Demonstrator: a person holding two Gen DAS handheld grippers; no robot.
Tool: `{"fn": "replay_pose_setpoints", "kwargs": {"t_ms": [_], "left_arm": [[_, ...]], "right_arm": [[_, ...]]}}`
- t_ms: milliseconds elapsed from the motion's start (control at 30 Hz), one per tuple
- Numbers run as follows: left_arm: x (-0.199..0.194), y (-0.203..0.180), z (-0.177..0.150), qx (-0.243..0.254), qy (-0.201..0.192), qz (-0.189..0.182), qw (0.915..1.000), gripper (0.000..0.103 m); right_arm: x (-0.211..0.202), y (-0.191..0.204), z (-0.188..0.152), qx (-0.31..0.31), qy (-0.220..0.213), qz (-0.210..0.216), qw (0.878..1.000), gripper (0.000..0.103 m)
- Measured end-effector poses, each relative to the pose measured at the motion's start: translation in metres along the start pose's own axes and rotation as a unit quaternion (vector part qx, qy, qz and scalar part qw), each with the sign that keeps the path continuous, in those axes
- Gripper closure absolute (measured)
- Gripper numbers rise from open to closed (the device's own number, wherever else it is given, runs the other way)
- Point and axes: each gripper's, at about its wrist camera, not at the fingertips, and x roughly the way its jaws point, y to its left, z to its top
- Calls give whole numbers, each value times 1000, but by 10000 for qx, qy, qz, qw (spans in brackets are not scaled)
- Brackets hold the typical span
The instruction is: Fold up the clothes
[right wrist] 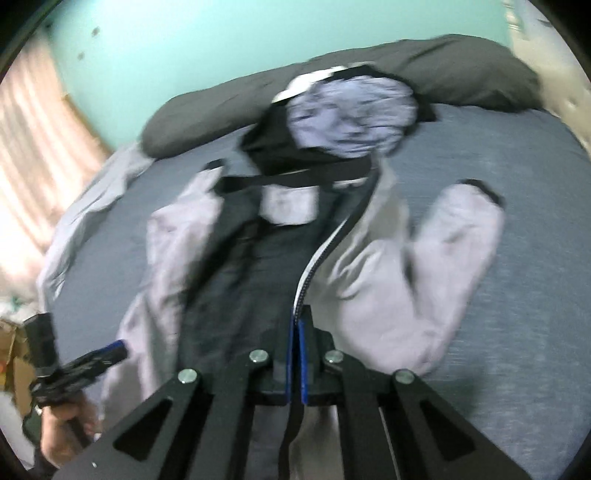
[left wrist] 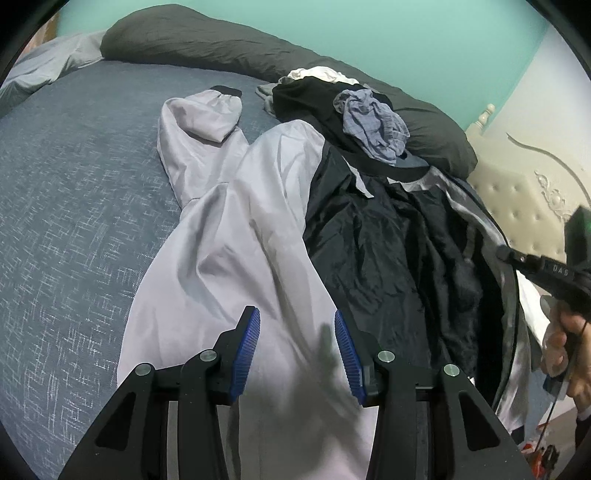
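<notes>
A: Right tool point(right wrist: 297, 325) pressed together on the jacket's point(left wrist: 240, 229) zipper edge; left tool point(left wrist: 297, 350) spread over its grey front.

B: Surface?

A: Jacket lies open on the blue bed point(left wrist: 74, 206); dark pillows point(left wrist: 207, 44) against a teal wall point(left wrist: 332, 26).

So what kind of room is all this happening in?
Most likely a bedroom: a bed with a blue-grey cover, a long dark pillow along its head, a tufted headboard, and clothes piled beside an opened jacket.
</notes>
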Motion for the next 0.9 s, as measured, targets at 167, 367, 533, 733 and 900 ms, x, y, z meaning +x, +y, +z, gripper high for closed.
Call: {"fn": "replay_pose_setpoints", "kwargs": {"t_ms": [167,367,533,733,900], "left_arm": [[-1,1,-1,-22,-3,-18,10000,57],[0,7,-1,-69,24,-22,10000,57],[-2,15,1,-166,0,6,9999,57],[-2,16,0,-195,37,-13,9998,57],[-4,13,0,-138,25,-46,9999,57]], "right_arm": [[39,53,-3,-166,255,377,9988,101],[88,86,-19,-131,728,853,9936,101],[107,105,-34,-270,1099,892,9896,97],[80,104,-38,172,1027,909,9904,90],[31,83,-47,448,584,920,9930,70]]}}
